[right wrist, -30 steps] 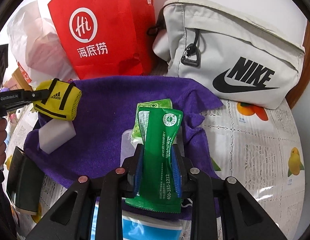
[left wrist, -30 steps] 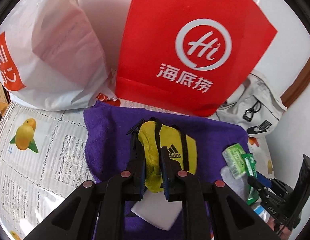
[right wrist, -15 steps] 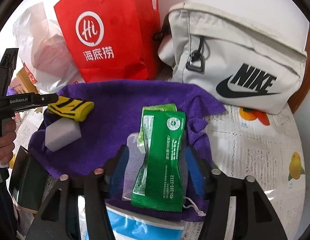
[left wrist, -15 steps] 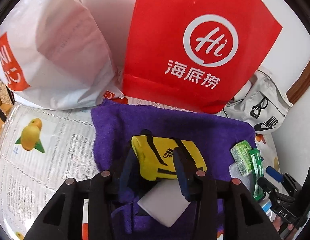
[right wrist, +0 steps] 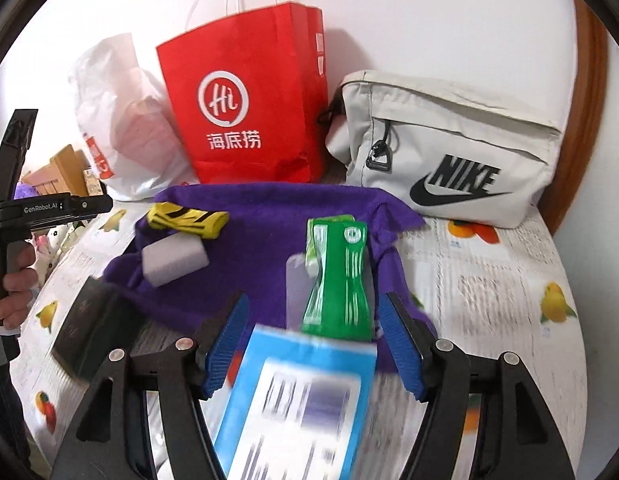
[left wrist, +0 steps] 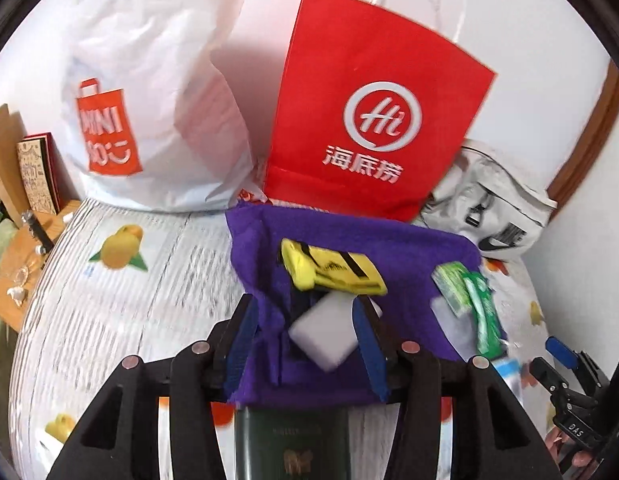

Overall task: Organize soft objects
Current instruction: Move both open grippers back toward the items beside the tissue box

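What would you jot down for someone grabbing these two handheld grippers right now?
Left gripper: jaws opening, nothing pinched; the yellow pouch lies loose on the purple towel, partly over the white foam block.
Right gripper: jaws opening, empty; the green packet lies on the towel over a clear sachet.
Done: both soft items are set down on the towel.
Left: a blue-and-white packet and a dark booklet lie at the towel's near edge; the red paper bag, white plastic bag and grey Nike bag stand behind, untouched.
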The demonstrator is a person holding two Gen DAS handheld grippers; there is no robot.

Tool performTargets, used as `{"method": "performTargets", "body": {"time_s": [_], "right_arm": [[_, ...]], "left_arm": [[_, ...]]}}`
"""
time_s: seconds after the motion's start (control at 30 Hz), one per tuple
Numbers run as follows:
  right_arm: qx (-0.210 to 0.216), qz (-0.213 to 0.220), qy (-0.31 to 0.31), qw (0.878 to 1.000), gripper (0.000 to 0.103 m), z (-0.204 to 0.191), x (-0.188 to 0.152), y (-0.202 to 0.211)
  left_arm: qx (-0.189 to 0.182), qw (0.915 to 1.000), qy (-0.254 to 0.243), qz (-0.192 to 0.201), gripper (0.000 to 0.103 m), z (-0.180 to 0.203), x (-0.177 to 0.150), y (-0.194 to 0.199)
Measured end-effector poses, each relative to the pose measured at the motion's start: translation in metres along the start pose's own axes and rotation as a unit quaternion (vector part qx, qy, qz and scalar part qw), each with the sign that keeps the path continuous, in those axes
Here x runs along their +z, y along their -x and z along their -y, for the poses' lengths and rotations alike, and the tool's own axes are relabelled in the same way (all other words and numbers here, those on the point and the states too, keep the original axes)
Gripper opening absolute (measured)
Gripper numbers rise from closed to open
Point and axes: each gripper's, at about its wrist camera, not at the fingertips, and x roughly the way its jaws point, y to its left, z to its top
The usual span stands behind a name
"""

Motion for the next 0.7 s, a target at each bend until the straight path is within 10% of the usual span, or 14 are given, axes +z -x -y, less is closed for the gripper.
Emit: {"method": "performTargets", "body": {"time_s": [0.7], "right_arm": [[0.05, -0.067, -0.017, 0.996, 0.067, -0.052, -0.156, 0.096]], "left_arm": [[-0.022, 0.9993, -0.01, -0.027, 0.047, -0.002, -0.117, 0.081]]}}
